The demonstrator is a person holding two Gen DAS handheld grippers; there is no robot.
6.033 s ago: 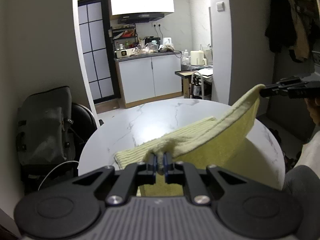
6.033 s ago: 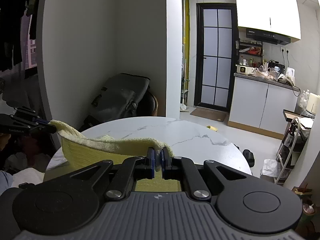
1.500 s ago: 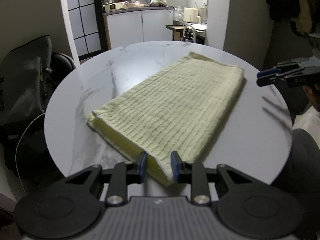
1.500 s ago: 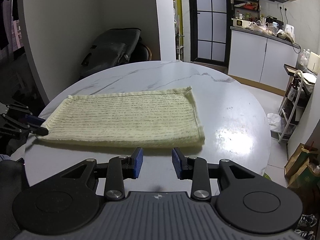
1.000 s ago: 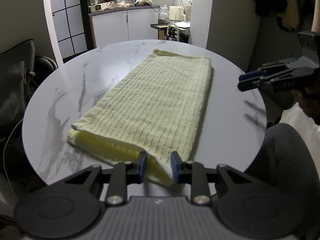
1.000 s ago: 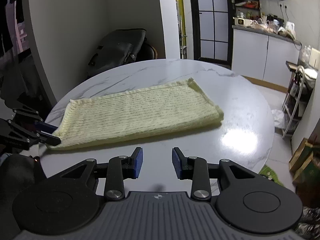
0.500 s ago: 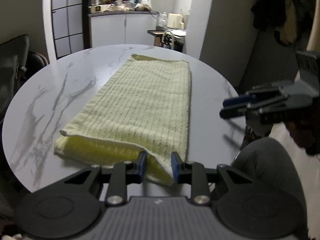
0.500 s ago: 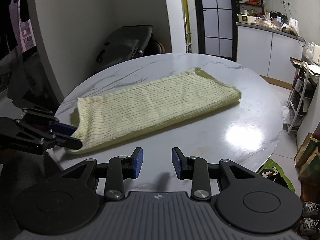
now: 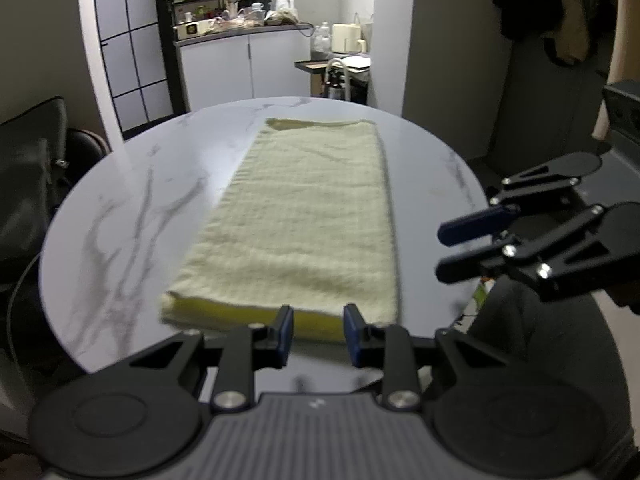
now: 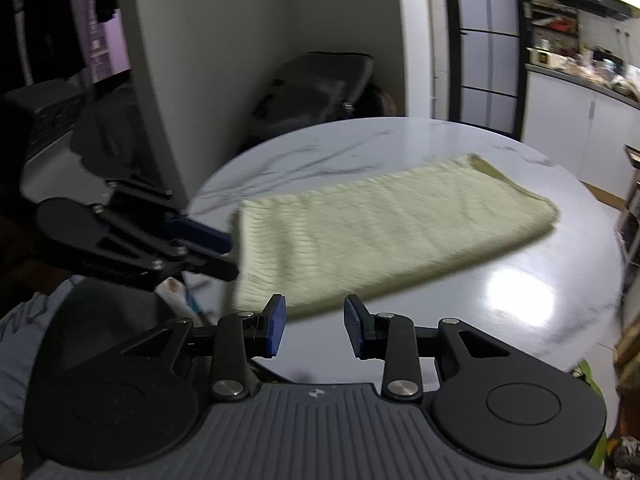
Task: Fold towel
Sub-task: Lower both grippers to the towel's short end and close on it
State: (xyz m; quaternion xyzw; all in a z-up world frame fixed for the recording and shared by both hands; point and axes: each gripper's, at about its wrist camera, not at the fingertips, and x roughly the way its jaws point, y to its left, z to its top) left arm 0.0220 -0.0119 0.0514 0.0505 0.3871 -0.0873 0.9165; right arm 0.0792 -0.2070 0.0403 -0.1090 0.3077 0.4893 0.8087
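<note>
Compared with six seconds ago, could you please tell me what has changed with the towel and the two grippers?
Both grippers have let go. The towel, then held up by two corners, now lies folded flat on the round table. The left gripper is open at the towel's near end, and the right gripper is open and has swung round towards that same end. The table itself has not moved.

The pale yellow towel (image 9: 304, 216) lies flat on the round marble counter (image 9: 120, 216), folded into a long rectangle (layered edges at the near end).
</note>
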